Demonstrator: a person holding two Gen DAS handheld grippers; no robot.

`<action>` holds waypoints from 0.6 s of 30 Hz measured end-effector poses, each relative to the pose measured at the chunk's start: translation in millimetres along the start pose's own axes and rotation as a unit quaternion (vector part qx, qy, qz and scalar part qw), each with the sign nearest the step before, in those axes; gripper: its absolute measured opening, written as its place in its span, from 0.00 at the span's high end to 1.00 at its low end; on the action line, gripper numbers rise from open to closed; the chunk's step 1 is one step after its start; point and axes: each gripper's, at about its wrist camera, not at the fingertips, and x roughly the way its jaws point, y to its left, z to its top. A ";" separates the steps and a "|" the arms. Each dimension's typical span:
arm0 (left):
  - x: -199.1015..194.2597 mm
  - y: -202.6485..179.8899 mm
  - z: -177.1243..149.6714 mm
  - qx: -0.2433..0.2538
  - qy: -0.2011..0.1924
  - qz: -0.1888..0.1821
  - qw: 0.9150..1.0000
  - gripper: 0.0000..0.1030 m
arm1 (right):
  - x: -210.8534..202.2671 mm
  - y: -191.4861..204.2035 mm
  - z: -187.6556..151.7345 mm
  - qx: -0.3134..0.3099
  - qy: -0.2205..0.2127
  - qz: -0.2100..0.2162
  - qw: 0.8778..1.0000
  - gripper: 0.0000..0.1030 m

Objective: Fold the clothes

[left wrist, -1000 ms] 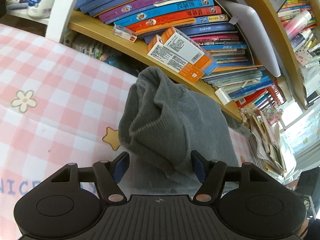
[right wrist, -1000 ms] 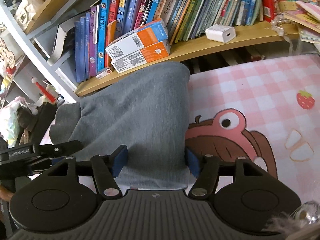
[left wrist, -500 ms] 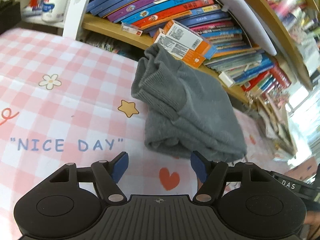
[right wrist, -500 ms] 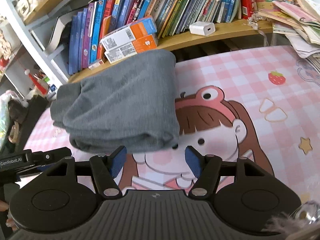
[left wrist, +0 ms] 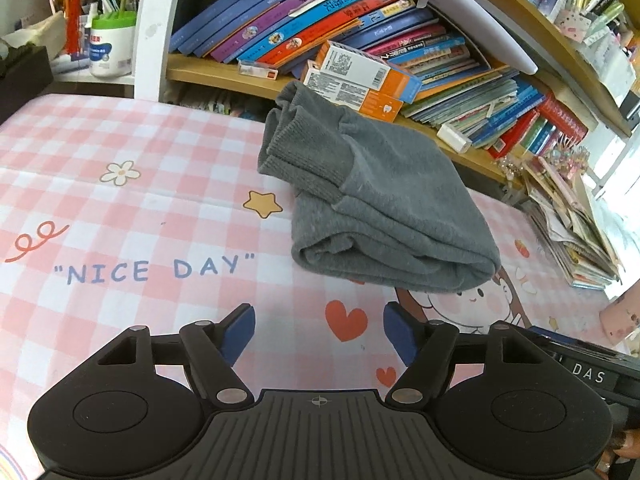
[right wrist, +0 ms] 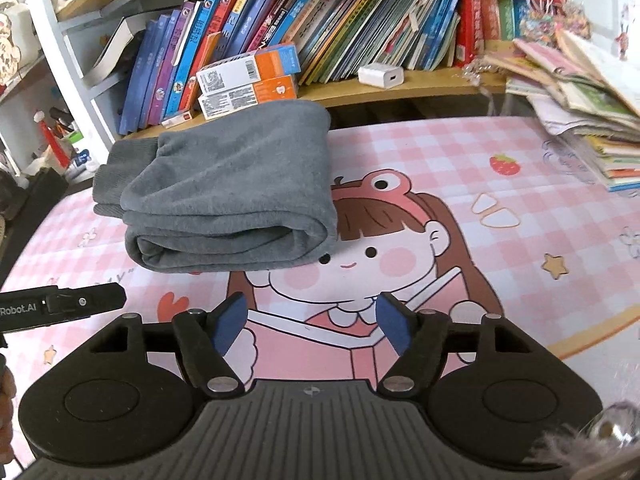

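A grey garment [left wrist: 376,200] lies folded into a thick bundle on the pink checked table cover [left wrist: 120,216], its ribbed cuffs toward the bookshelf. The right wrist view shows the same grey garment [right wrist: 228,192] with its rolled edge facing me. My left gripper [left wrist: 319,330] is open, well short of the bundle, with nothing between its blue pads. My right gripper [right wrist: 310,322] is open too, hovering over the cartoon girl print [right wrist: 380,256], clear of the cloth. The tip of the left gripper's body [right wrist: 60,306] shows at the left edge.
A wooden shelf [left wrist: 224,76] packed with leaning books runs behind the table, with orange-and-white boxes [left wrist: 360,76] just behind the garment. A white charger [right wrist: 380,76] sits on the shelf. Stacked papers and books [right wrist: 592,112] crowd the right end. A pen pot [left wrist: 112,48] stands far left.
Both grippers have pulled back from the garment, which a second ago filled the space between their fingers. The folded bundle now lies free on the table.
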 end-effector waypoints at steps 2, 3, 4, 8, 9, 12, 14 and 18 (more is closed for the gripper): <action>-2.2 -2.6 -3.3 0.007 -0.005 0.006 1.000 0.29 | -2.7 2.0 -2.7 -0.006 -0.005 -0.010 1.000 0.33; -3.3 -3.8 -5.0 0.010 -0.007 0.010 1.000 0.28 | -3.8 2.9 -4.1 -0.007 -0.006 -0.015 1.000 0.33; -4.5 -5.1 -6.6 0.014 -0.009 0.013 1.000 0.25 | -5.0 3.8 -5.1 -0.008 -0.008 -0.020 1.000 0.31; -9.3 -10.6 -13.1 0.030 -0.021 0.027 0.999 0.22 | -11.0 8.7 -10.6 -0.016 -0.022 -0.033 0.999 0.25; -10.2 -12.1 -14.5 0.036 -0.024 0.031 0.999 0.21 | -12.4 10.2 -12.2 -0.021 -0.024 -0.034 0.999 0.23; -11.8 -14.6 -17.2 0.048 -0.030 0.041 0.998 0.14 | -14.8 14.0 -15.8 -0.033 -0.026 -0.039 0.998 0.20; -12.8 -15.1 -18.1 0.051 -0.031 0.045 0.997 0.12 | -15.6 15.0 -17.1 -0.035 -0.027 -0.041 0.998 0.19; -14.7 -16.1 -19.9 0.057 -0.034 0.052 0.996 0.07 | -16.9 15.6 -18.5 -0.036 -0.029 -0.047 0.998 0.16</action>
